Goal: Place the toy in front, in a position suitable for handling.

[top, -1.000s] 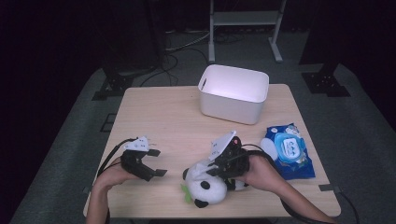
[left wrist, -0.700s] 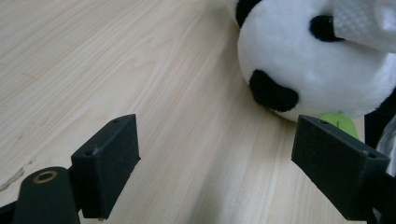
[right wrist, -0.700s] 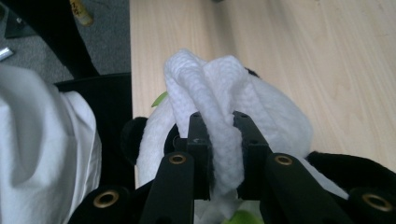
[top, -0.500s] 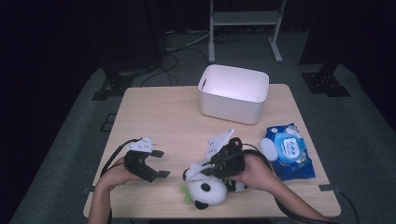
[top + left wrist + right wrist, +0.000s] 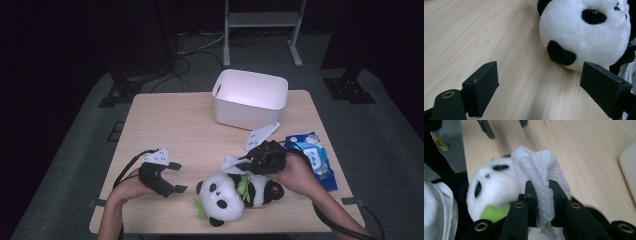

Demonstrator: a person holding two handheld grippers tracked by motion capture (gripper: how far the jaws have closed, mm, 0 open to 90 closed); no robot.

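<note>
While the right tool sits clenched on a white crumpled textured wipe, that wipe hangs just above the black-and-white plush panda toy, at about 12 o'clock of the panda's head. Right gripper view: both black jaws pinch the wipe mid-fold, wad bulging out past the tips, panda's face blurred right behind it. Panda lies on the light wooden bench near the 6 o'clock edge, head toward 7 o'clock, green leaf bits at chest and lower head. Right hand wraps the tool body, at 3 o'clock of the panda.

Left tool released, jaws wide apart, nothing between them; it rests at 9 o'clock of the panda, near but apart. Left gripper view: spread jaws over bare bench wood, panda's head just beyond the right-hand jaw, at 1 o'clock, not touching that I can tell. Left hand holds that tool near the bench's 7 o'clock corner.

White rectangular plastic tub stands at 12 o'clock of the bench, well apart from the panda. Blue wet-wipe pack lies flat at the 3 o'clock edge, just beside the right hand.
</note>
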